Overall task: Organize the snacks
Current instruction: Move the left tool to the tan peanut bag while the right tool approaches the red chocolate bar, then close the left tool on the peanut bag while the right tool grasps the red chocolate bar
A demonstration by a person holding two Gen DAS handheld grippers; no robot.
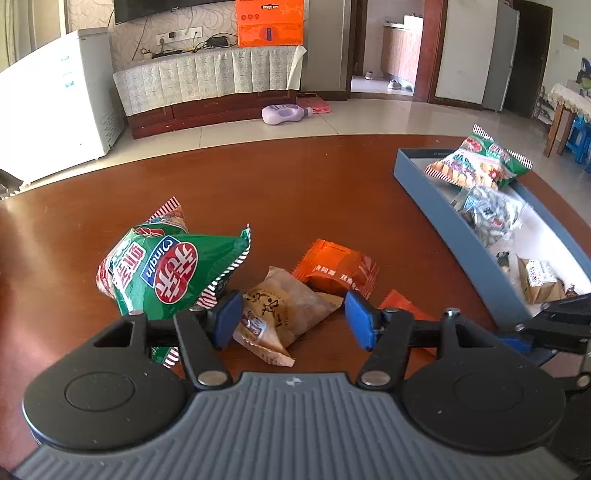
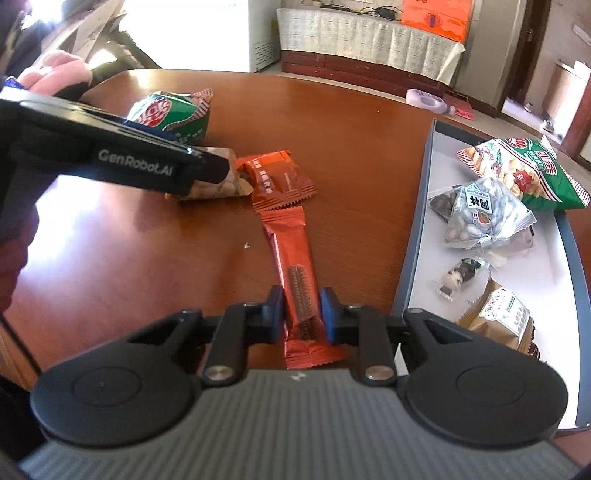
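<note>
our right gripper (image 2: pixel 302 314) pinches the long orange bar (image 2: pixel 295 266); left gripper (image 1: pixel 291 319) spread over the tan packet (image 1: pixel 280 314). next we lift the bar into the tray (image 2: pixel 413 258).

Pale tiled floor (image 1: pixel 369 118), glossy w/ daylight. White chest freezer (image 1: pixel 55 110) at left, next to a low dark-wood TV cabinet (image 1: pixel 207 110) w/ patterned cloth over it. Orange box (image 1: pixel 269 22) on top. Lilac bottle (image 1: pixel 284 113) lying on floor. Open doorway (image 1: pixel 388 48) beyond.

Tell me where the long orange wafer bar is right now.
In the right wrist view, the long orange wafer bar lies on the table between the right gripper's pads, left of the blue tray.
</note>
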